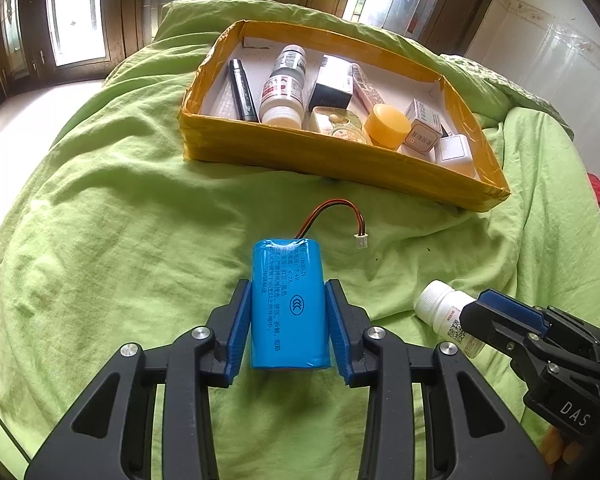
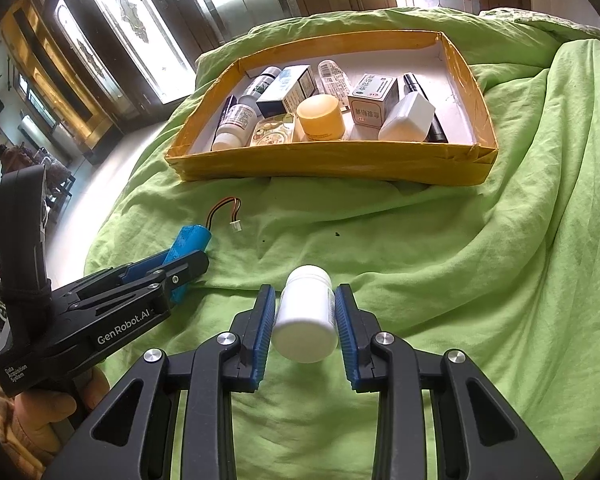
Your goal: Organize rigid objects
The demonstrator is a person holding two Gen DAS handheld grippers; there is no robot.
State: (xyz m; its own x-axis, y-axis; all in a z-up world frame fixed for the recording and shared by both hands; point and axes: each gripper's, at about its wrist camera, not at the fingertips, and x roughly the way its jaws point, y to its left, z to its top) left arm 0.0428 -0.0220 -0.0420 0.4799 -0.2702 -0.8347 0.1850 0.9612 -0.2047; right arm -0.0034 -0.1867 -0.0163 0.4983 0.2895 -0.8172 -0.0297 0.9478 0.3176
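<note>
A blue battery pack (image 1: 288, 304) with a thin red-and-black lead and white plug (image 1: 361, 243) sits between the blue pads of my left gripper (image 1: 289, 286), which is shut on it over the green cloth. My right gripper (image 2: 305, 292) is shut on a small white pill bottle (image 2: 306, 316), cap pointing away and base towards the camera. In the left wrist view the bottle (image 1: 440, 308) and right gripper (image 1: 486, 308) are at lower right. From the right wrist view the left gripper (image 2: 188, 264) and battery pack (image 2: 192, 242) are at left.
A shallow yellow-taped cardboard box (image 1: 300, 152) (image 2: 320, 166) lies further back on the cloth, holding several bottles, small cartons, a yellow-lidded jar (image 2: 320, 116), a tin and a black pen. Rumpled green cloth (image 2: 420, 260) covers the surface. A hand (image 2: 48, 408) holds the left gripper.
</note>
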